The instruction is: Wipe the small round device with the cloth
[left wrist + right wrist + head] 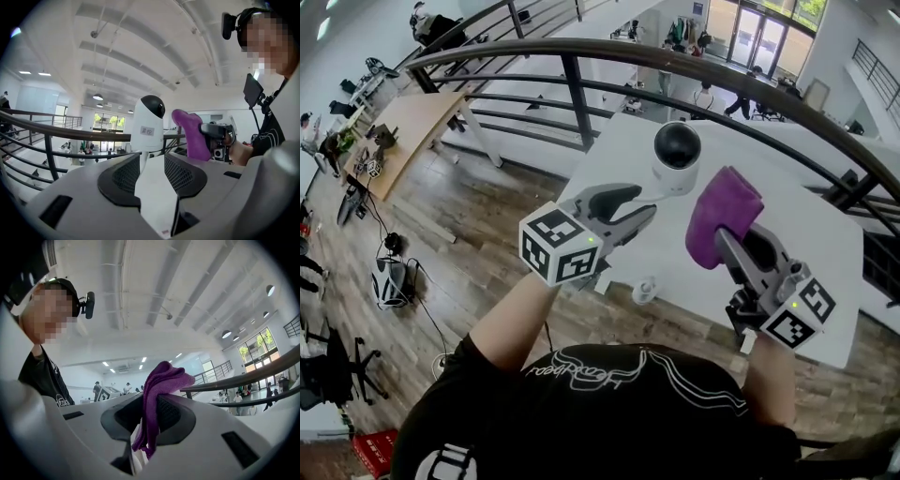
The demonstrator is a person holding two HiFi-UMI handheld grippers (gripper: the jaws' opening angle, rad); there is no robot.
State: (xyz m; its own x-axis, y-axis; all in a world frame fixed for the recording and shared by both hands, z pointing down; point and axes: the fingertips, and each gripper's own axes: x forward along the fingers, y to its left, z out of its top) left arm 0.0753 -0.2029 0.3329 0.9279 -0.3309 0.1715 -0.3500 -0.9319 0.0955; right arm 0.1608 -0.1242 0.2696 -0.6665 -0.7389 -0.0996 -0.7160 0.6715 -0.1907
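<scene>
**While the cloth is clamped, the device sits at parted jaws**

Where the head view looks down, both forearms are seen stretched forward over the white table (825, 281), with a dark railing (581, 94) curving beyond it. The left gripper (639, 208) is held about level and is aimed at the device (676, 155), which is found near the table's far edge, just past the fingertips. Its jaws are seen parted in the left gripper view, with the left gripper (152, 159) closed on nothing. The device (148, 123) rises upright in line with the gap, and its thin neck runs down between the pads.

The right gripper (741, 239) is tilted slightly upward, to the right of the device. Its jaws are pressed together on the purple cloth (724, 211), which is bunched above the tips. In the right gripper view the cloth (161, 380) is pinched at the right gripper (150, 404), and folds hang down behind the pads. From the left gripper view the cloth (192, 133) is seen near the device but apart from it.

The device's foot is hidden behind the left jaws, so it cannot be told whether it rests on the table. It cannot be settled whether the neck touches the left pad. The white shape filling the gap nearer the camera is hard to identify. The right pads' faces are covered by the cloth.
</scene>
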